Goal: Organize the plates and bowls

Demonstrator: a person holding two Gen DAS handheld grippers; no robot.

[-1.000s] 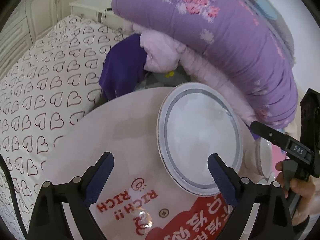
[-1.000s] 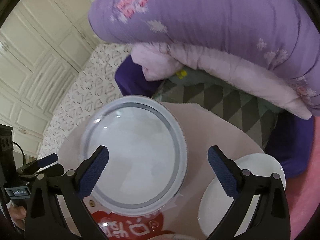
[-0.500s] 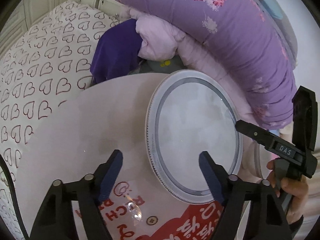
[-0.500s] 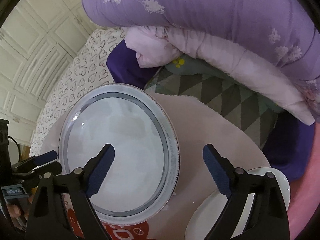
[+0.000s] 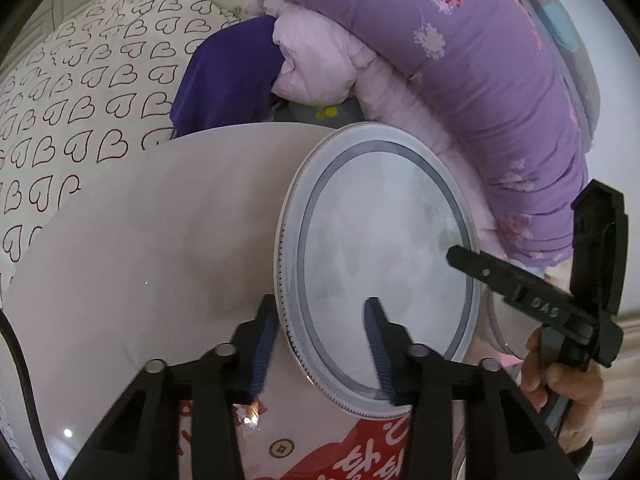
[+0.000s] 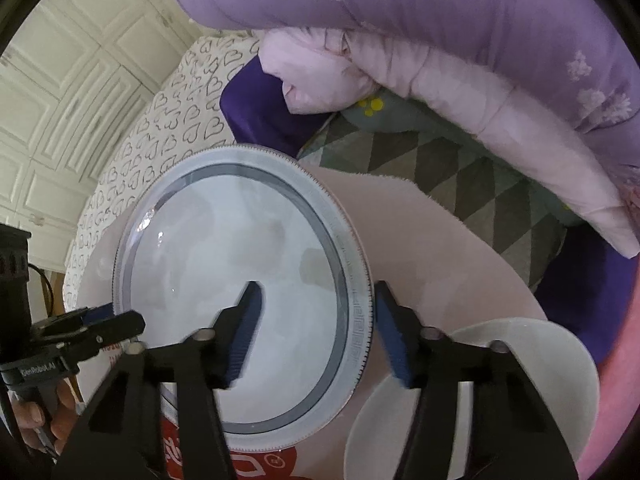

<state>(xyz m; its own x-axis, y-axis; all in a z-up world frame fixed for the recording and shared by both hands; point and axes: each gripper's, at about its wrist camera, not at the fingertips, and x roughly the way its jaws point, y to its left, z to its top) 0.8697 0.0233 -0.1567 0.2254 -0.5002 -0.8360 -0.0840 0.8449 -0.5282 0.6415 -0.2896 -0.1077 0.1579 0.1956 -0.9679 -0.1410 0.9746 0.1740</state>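
Both grippers have narrowed and moved in on the grey-rimmed plate [image 5: 384,264] since a second ago. Left gripper [image 5: 320,344] straddles the plate's left rim, one finger outside, one over its well; right gripper [image 6: 318,332] straddles the right rim likewise. Neither visibly clamps yet. Just right of the right fingers sits a white bowl [image 6: 520,368]. Beyond lies the round table [image 5: 160,240], then purple bedding [image 6: 440,20].

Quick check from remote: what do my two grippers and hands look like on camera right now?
Both the left gripper and the right gripper are matte black frames with silver pivot bolts and ribbed dark-blue pads on the fingers. The right gripper's body carries white embossed lettering, and a thin black cable runs by the left one. Both hands are bare; no sleeves show.
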